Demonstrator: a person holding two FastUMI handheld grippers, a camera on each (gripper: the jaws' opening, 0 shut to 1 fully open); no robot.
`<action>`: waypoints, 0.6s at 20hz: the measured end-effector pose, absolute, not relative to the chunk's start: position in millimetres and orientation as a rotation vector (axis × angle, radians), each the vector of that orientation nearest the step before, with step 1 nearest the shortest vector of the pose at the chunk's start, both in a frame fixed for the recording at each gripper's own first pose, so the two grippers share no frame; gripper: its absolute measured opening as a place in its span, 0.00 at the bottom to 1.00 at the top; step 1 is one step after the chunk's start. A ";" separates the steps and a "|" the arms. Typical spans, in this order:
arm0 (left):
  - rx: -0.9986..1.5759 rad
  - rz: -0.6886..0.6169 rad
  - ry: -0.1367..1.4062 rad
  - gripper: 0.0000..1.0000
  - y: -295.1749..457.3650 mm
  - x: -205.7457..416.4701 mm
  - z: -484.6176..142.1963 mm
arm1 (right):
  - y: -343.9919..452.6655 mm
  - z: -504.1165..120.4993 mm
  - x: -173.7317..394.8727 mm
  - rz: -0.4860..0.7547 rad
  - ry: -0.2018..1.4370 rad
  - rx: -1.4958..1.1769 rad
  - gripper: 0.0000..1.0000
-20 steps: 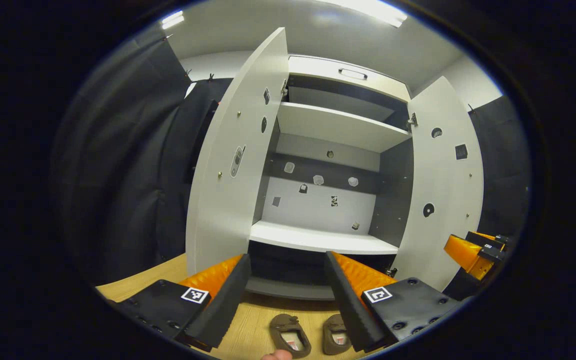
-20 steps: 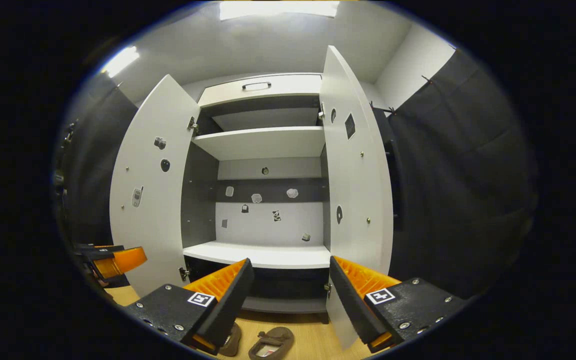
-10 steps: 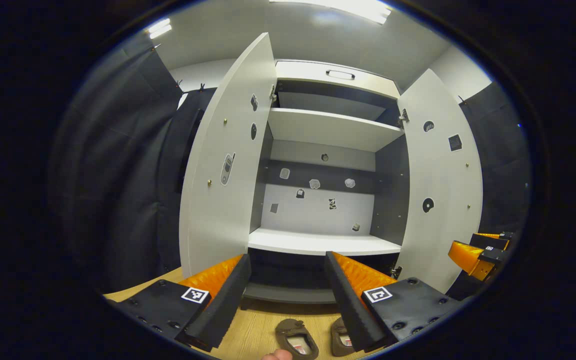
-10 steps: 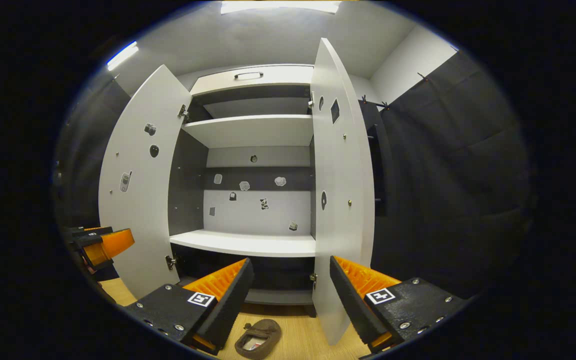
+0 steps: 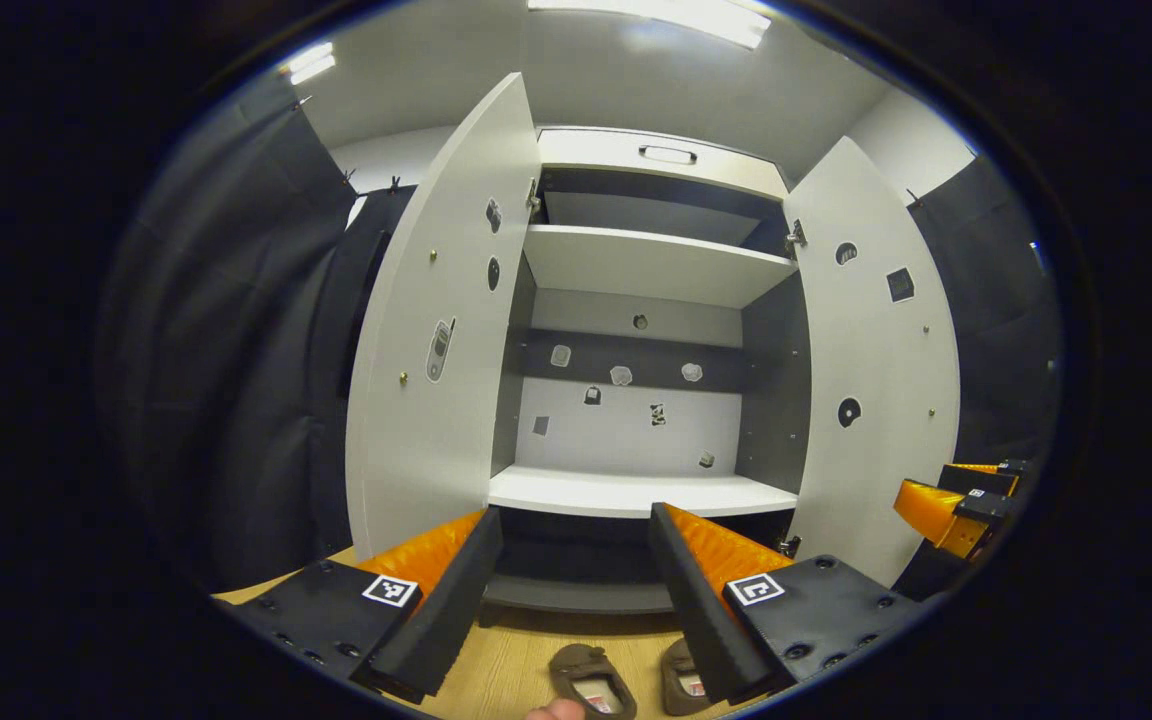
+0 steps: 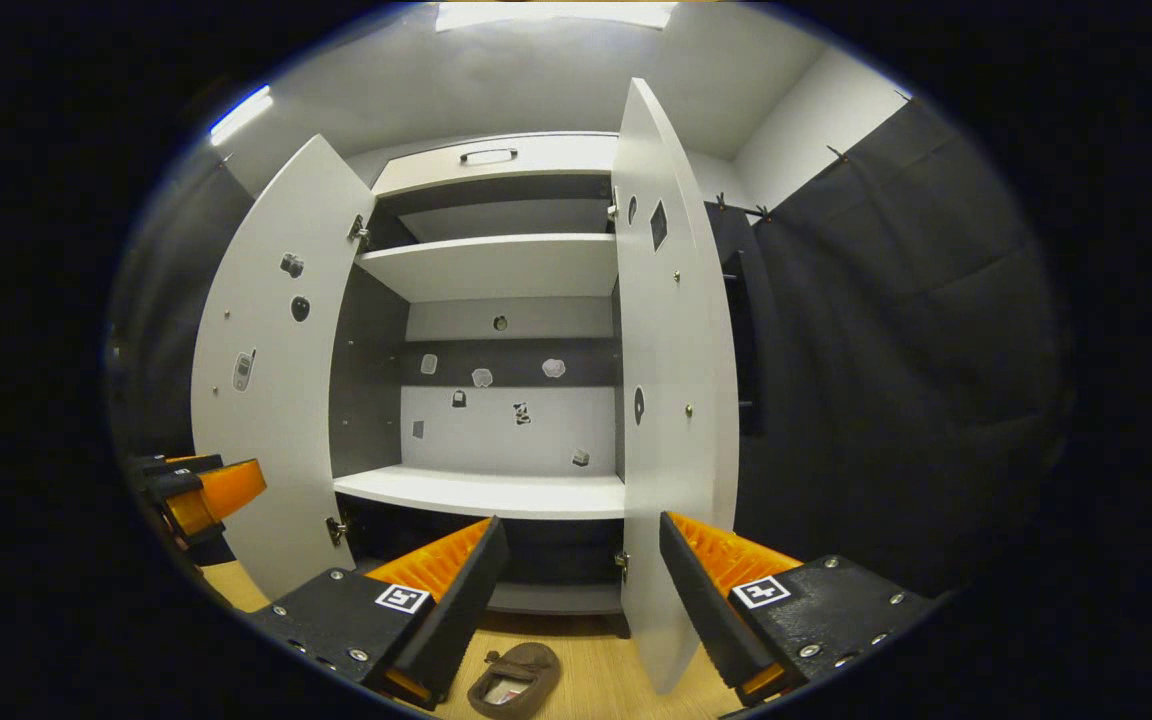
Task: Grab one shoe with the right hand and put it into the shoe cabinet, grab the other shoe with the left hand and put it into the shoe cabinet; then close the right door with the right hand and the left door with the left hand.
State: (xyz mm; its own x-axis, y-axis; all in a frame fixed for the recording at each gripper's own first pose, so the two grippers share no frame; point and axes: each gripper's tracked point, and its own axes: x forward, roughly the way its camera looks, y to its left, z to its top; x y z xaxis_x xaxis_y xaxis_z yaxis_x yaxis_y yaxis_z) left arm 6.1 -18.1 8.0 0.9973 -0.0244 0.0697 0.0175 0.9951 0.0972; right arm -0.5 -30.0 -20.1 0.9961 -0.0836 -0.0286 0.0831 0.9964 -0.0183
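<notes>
Two brown shoes (image 5: 592,680) (image 5: 681,676) lie side by side on the wooden floor in front of the white shoe cabinet (image 5: 636,490), low in the left gripper view. One brown shoe (image 6: 513,680) shows low in the right gripper view. Both cabinet doors stand open: the left door (image 5: 436,330) and the right door (image 6: 671,380). My left gripper (image 5: 572,590) is open above the shoes, nothing between its fingers. My right gripper (image 6: 576,590) is open too, above and apart from the shoe. Each view catches the other gripper (image 5: 956,500) (image 6: 196,490) at its edge.
Inside the cabinet are an upper shelf (image 5: 651,262) and a lower shelf (image 6: 486,492), both bare, with small stickers on the back panel. Black cloth walls hang at both sides. A fingertip (image 5: 554,711) shows at the bottom of the left gripper view.
Both views have shifted a little, the cabinet drifting left in the right gripper view. One shoe has slipped behind the right gripper's finger. Both grippers stay open.
</notes>
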 end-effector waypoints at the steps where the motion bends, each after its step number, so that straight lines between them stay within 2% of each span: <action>1: 0.093 -0.017 -0.074 0.96 -17.3 6.6 8.5 | -30.3 -18.1 -0.1 -0.085 0.024 -0.023 0.94; 4: 0.095 -0.013 -0.070 0.96 -17.2 7.3 6.5 | -22.7 -13.4 2.9 -0.071 0.013 -0.018 0.94; 5: 0.096 -0.014 -0.073 0.94 -17.4 7.0 6.6 | -22.6 -11.5 4.4 -0.069 0.008 -0.016 0.94; 8: 0.107 -0.010 -0.083 0.96 -16.8 7.6 10.3 | -19.1 -11.2 9.5 -0.063 0.007 -0.007 0.94; 9: 0.107 -0.012 -0.084 0.94 -17.7 8.1 11.4 | -18.0 -10.4 11.8 -0.063 0.008 0.001 0.94; 12: 0.099 -0.020 -0.089 0.96 -19.6 9.1 12.7 | -12.5 -15.9 19.9 -0.054 0.021 0.013 0.94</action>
State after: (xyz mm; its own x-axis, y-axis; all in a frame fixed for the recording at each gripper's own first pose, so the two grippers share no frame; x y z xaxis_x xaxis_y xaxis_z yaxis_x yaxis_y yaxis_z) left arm 9.1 -19.6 12.7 0.9958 -0.0242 0.0879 0.0154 0.9949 0.0999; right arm 19.9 -12.5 -15.9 0.9983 -0.0538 -0.0214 0.0541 0.9985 0.0129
